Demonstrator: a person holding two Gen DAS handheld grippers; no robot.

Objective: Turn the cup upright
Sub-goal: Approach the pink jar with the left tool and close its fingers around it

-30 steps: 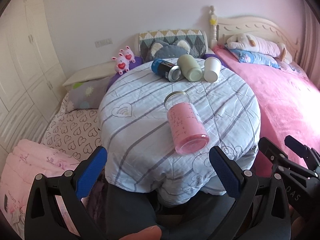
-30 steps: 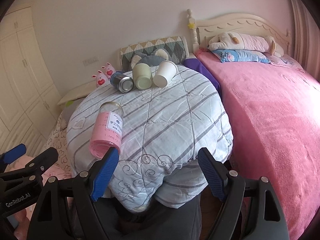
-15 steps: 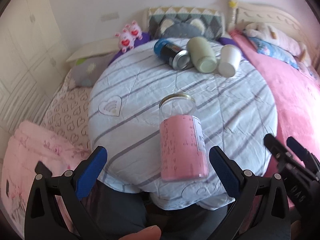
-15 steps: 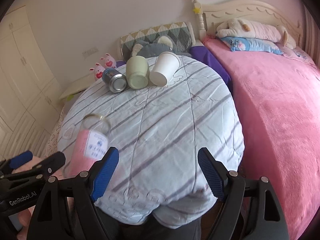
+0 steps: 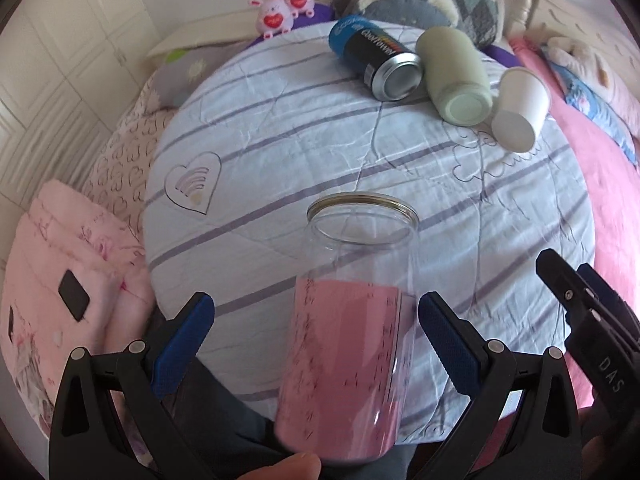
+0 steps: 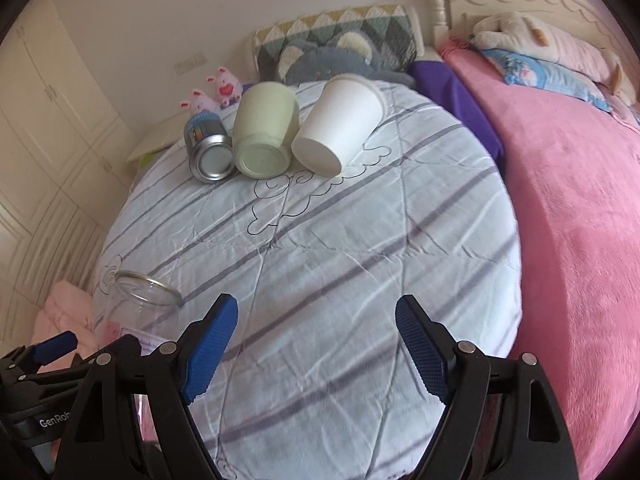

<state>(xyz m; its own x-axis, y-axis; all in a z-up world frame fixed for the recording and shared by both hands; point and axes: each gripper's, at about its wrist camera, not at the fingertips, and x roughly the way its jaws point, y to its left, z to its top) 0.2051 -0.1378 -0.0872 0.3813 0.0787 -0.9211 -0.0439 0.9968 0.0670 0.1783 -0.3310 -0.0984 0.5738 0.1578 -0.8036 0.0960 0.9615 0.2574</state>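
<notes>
Between the wide-open left gripper (image 5: pixel 312 344) lies the jar (image 5: pixel 352 312), mouth pointing away; right gripper (image 6: pixel 316 344) open, empty.

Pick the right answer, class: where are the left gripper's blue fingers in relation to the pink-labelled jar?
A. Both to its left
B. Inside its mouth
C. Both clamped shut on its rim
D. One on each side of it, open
D: the left gripper is open, one blue finger on each side of the jar, neither clearly pressing on it.
</notes>
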